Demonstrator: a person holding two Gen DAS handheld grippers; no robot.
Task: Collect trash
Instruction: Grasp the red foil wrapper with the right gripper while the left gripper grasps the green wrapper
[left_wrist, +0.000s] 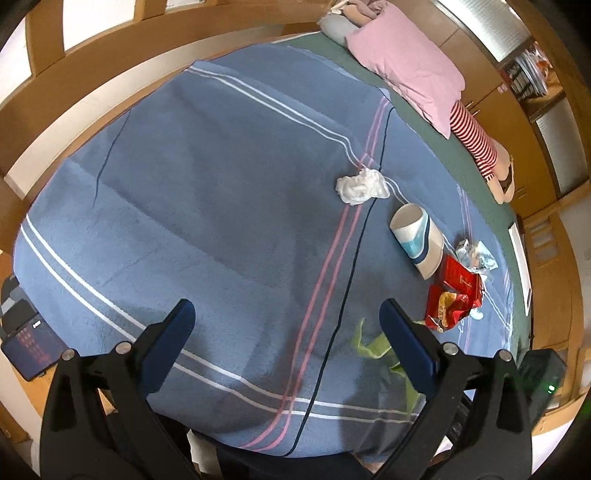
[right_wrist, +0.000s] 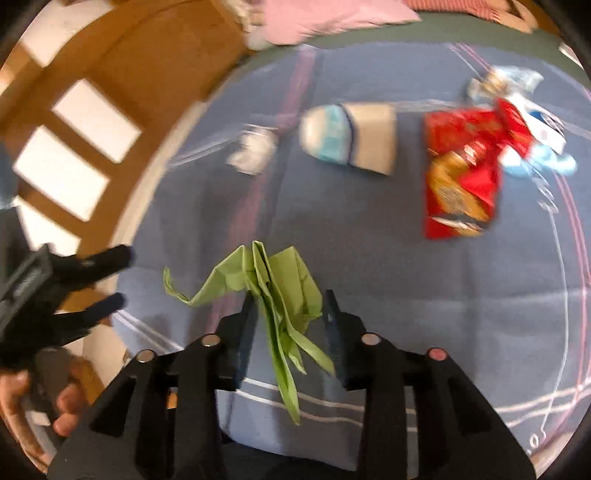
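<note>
Trash lies on a blue striped blanket (left_wrist: 207, 206) on a bed. A crumpled white tissue (left_wrist: 362, 189), a tipped paper cup (left_wrist: 417, 236), a red snack wrapper (left_wrist: 452, 299) and a crinkled clear-blue wrapper (left_wrist: 474, 254) lie to the right. My left gripper (left_wrist: 286, 317) is open and empty above the blanket. In the right wrist view my right gripper (right_wrist: 290, 306) has its jaws around a crumpled green bag (right_wrist: 273, 284); a gap shows beside the right finger. The cup (right_wrist: 354, 138), red wrapper (right_wrist: 461, 173) and tissue (right_wrist: 253, 151) lie beyond, blurred.
A pink pillow (left_wrist: 406, 62) and a striped doll (left_wrist: 476, 140) lie at the bed's far side. A wooden frame (left_wrist: 110, 77) runs along the left. A phone (left_wrist: 31, 350) sits low at left. The left gripper (right_wrist: 92, 284) shows at the left of the right wrist view.
</note>
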